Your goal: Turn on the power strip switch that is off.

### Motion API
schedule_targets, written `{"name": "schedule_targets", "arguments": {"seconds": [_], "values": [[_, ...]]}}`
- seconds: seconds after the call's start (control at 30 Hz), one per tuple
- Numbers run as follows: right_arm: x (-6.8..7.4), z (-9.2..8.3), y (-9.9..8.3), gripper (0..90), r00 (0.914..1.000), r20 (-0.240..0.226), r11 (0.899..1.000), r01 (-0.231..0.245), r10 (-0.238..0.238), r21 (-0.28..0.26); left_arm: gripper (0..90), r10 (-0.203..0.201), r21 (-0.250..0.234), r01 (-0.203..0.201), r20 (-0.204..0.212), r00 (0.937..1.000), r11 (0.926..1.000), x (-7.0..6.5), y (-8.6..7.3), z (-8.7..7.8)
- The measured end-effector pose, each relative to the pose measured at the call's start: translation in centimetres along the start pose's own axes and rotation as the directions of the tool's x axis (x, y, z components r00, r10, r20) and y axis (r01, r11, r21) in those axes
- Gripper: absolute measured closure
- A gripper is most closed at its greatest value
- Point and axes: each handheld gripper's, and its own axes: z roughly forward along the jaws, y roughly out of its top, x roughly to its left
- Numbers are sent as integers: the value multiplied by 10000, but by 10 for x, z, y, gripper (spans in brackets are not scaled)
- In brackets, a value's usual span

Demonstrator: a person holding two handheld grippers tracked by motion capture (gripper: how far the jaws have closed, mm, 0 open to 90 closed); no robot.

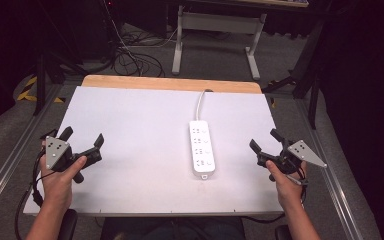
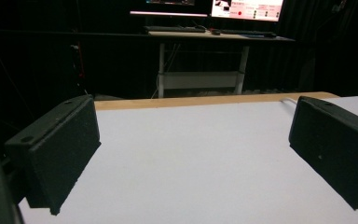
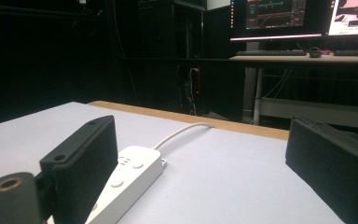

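Grippers idle, both spread apart, empty | left gripper [image 1: 82,140] at 8 o'clock, right gripper [image 1: 264,143] at 4 | power strip [image 1: 202,148] near centre | likely approach: right jaws square across its body.

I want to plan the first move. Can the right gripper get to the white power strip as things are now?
Probably yes. The right gripper is open and holds nothing, and only bare table lies between it and the power strip, which sits to its left, nearer than to the left gripper.
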Motion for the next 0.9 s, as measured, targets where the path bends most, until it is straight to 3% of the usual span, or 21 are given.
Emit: {"name": "schedule_targets", "arguments": {"seconds": [0.3, 0.4, 0.67, 0.7, 0.9], "values": [[0, 0, 0, 101, 10000, 31, 10000, 24, -24, -18, 26, -20, 4, 20, 17, 10000, 10000, 0, 0, 0], [0, -1, 1, 217, 9999, -27, 9998, 109, -109, -172, 27, -1, 0, 1, 11, 10000, 10000, 0, 0, 0], [0, -4, 4, 370, 9999, 152, 9993, 12, -6, -363, 27, -2, 6, 2, 25, 10000, 10000, 0, 0, 1], [-1, -4, 4, 441, 9999, 89, 9994, 84, -81, -343, 27, 1, 24, -1, 32, 10000, 10000, 0, 0, 0], [0, -5, 5, 533, 9997, -26, 9991, 239, -240, -361, 28, -2, 25, 2, 37, 10000, 10000, 0, 0, 1]]}}
